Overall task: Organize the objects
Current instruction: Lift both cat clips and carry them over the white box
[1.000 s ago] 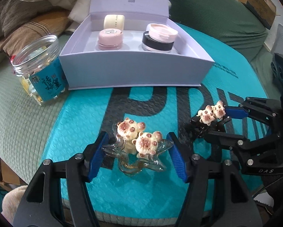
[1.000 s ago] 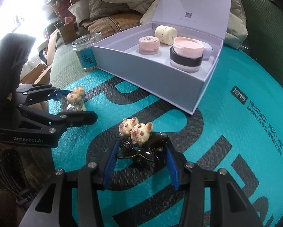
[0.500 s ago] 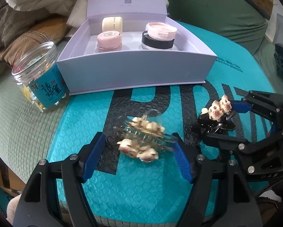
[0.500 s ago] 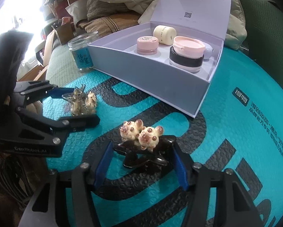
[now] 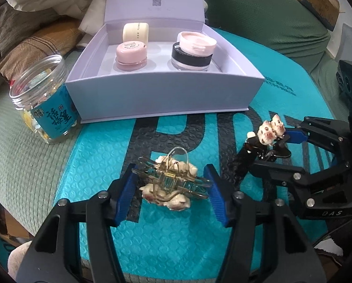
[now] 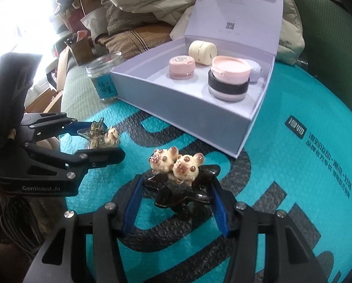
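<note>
The clear clip (image 5: 170, 184), upright a second ago, now lies tipped over on the teal mat (image 5: 164, 235) between the left tongs (image 5: 171, 195), whose jaws are closing on it. The right tongs (image 6: 176, 198) stay clamped on the black clip (image 6: 183, 188). The open box (image 5: 164, 94) holds cosmetic jars; the plastic jar (image 5: 44, 99) beside it holds wrapped sweets.

- Your right gripper (image 6: 176, 197) has its blue pads against both ends of a black hair clip (image 6: 183, 188) topped with two cream bear charms.
- At left, your left gripper (image 6: 98, 139) is closing around a clear hair clip (image 6: 100, 135).
- Behind them, an open lilac box (image 6: 176, 108) holds cosmetic jars.
</note>
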A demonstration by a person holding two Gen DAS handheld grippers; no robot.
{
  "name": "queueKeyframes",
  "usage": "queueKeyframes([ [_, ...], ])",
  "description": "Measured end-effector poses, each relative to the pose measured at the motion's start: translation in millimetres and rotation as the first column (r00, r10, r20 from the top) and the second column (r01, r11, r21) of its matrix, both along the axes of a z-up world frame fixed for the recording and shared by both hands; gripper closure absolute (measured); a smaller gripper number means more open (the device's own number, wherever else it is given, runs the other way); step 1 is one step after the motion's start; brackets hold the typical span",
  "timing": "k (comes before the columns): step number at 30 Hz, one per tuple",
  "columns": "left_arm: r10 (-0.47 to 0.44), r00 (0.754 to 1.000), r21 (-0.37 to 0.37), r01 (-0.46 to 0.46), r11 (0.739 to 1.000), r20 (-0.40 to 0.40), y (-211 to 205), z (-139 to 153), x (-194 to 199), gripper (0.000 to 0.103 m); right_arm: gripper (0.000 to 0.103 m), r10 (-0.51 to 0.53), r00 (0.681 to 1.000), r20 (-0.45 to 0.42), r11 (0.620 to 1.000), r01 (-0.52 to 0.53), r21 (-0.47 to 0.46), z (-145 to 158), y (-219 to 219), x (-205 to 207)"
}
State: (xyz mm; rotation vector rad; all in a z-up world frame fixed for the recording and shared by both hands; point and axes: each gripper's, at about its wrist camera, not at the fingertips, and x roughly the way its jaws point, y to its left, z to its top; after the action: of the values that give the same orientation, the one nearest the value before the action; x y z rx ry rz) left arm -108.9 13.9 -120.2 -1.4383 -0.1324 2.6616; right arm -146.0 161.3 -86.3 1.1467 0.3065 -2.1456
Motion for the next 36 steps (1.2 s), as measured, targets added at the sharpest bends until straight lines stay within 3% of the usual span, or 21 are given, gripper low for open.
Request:
queueKeyframes([
  [22, 0.066, 0.996, -0.001, -0.066, 0.998, -0.066, -29.1, 79.9, 0.3, 0.047, 0.048, 0.072, 0.991, -0.117, 0.995, -0.079, -0.065, 80.2, -30.0, -1.3],
  [36, 0.066, 0.993, -0.036, -0.070, 0.997, -0.100, -42.4, 117.6, -10.7, 0.047, 0.048, 0.090, 0.984, -0.151, 0.991, -0.104, -0.086, 105.2, -36.8, -22.4],
])
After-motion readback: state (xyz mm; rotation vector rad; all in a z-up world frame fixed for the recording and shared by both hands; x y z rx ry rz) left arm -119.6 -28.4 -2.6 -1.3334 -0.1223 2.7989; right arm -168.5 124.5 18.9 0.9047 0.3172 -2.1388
